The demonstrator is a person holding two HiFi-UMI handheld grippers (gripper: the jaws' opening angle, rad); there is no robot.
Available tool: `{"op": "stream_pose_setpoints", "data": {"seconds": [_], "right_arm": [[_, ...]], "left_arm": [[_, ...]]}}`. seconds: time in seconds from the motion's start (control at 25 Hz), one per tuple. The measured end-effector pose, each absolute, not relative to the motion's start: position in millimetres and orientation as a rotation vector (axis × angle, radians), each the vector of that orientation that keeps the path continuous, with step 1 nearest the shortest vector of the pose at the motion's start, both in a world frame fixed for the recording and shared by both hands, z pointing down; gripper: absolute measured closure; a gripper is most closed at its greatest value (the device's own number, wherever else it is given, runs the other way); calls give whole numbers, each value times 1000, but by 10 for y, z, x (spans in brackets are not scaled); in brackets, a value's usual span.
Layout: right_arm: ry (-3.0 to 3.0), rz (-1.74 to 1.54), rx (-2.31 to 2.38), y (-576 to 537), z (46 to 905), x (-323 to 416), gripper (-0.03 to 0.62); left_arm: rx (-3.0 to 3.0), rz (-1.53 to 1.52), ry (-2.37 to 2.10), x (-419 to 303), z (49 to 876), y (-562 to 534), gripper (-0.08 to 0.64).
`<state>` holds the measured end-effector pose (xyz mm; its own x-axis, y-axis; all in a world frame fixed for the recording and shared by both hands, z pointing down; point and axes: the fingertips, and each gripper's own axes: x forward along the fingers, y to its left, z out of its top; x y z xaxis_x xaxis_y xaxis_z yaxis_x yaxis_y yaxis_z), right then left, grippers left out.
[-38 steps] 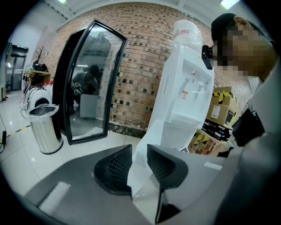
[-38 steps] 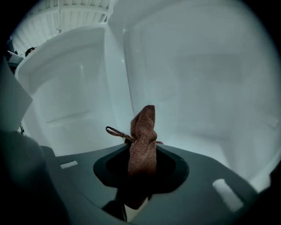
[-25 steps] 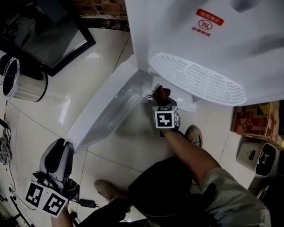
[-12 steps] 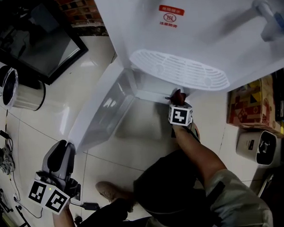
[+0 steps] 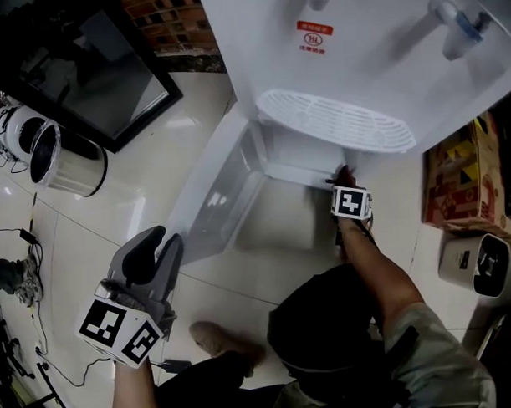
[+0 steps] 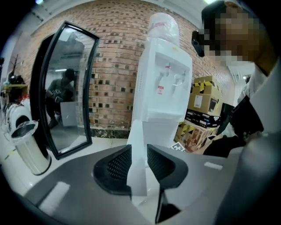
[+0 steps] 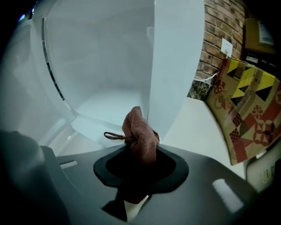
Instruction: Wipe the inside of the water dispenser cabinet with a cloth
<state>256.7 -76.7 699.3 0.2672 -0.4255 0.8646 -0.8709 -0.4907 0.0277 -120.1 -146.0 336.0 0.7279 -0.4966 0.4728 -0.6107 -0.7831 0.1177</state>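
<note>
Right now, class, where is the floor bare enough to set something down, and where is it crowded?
Free: tiles between bin and open door; tiles before the cabinet, right of the door. Crowded: cartons at right, cables at left edge.

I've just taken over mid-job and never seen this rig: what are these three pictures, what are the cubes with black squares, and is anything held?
No robot here: a person holds a two-jaw gripper in each hand, and the marker cubes are part of those grippers. The head view looks down from the person's head camera at a white water dispenser with its cabinet door swung open. The other two pictures come from cameras riding on each gripper. The left gripper is clamped on the door's edge. The right gripper pinches a brown cloth at the open cabinet. On the tiled floor stand a bin and patterned cartons.
</note>
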Motion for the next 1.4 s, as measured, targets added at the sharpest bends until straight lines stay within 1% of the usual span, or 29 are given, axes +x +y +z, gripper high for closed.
{"op": "stream_pose_setpoints", "data": {"seconds": [0.32, 0.48, 0.6, 0.84, 1.0, 1.12, 1.4], "right_arm": [[-1139, 1229, 2010, -601, 7019, 2647, 465], [-1129, 1200, 2021, -527, 6969, 2799, 465], [-1136, 1238, 1975, -463, 6959, 2813, 465], [-1192, 1206, 1877, -467, 6951, 2877, 465], [-1185, 1194, 1826, -390, 6934, 2882, 465], [-1304, 1133, 1820, -499, 6854, 2856, 465], [-1471, 1074, 1805, -422, 6471, 2818, 465]], "left_arm": [[2645, 710, -904, -1115, 3460, -1520, 463], [2635, 717, -849, -1035, 3473, -1399, 467], [2613, 689, -789, -976, 3468, -1288, 496], [2560, 612, -609, -759, 3450, -1014, 556], [2518, 559, -493, -575, 3450, -821, 558], [2492, 539, -400, -411, 3459, -664, 558], [2518, 581, -238, 107, 3471, -385, 558]]}}
